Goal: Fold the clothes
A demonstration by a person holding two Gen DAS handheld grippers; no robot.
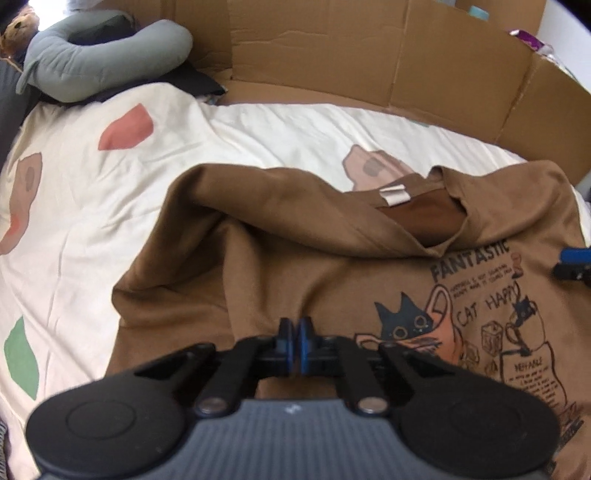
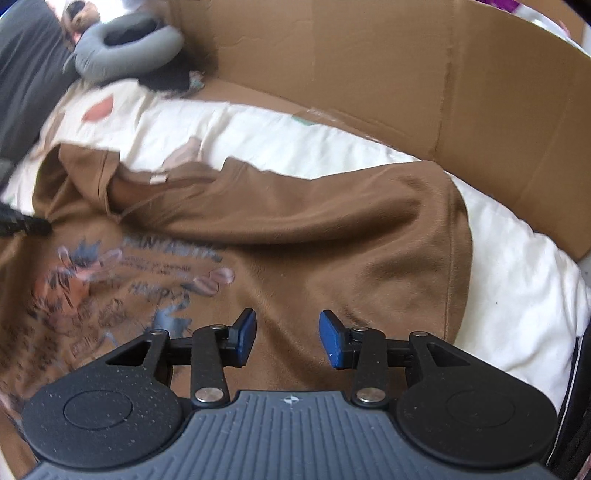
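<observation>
Brown T-shirt (image 1: 332,266) lay print-side up on the bed, spread over a cream quilt (image 1: 92,229) patterned with pink, tan and green patches. The chest print (image 1: 476,314) showed cats, cups and the words "FANTASTIC" and "CAT HAPPY". One sleeve side was folded inward over the body, its fold running diagonally toward the collar (image 1: 424,218), where a small white neck label (image 1: 394,194) was turned out. In the right wrist view the other sleeve (image 2: 332,221) lay in a thick rumpled roll across the upper shirt, and the print there was blurred. Left claw (image 1: 295,332) sat low over the shirt's left part, blue pads pressed together; whether any cloth was caught between them could not be told. Right claw (image 2: 287,338) hovered over the plain brown cloth right of the print, fingers spread well apart, nothing between them. A blue-and-black claw tip (image 1: 572,264) showed at the right edge of the left view, over the shirt's far shoulder area; a dark tip (image 2: 26,223) showed at the left edge of the right view. Beyond the shirt, a brown cardboard wall (image 1: 369,55) stood along the far side of the bed. A grey neck pillow (image 1: 107,59) rested at the head end on dark fabric, with a small furry toy (image 1: 18,27) just beside it in the corner.
</observation>
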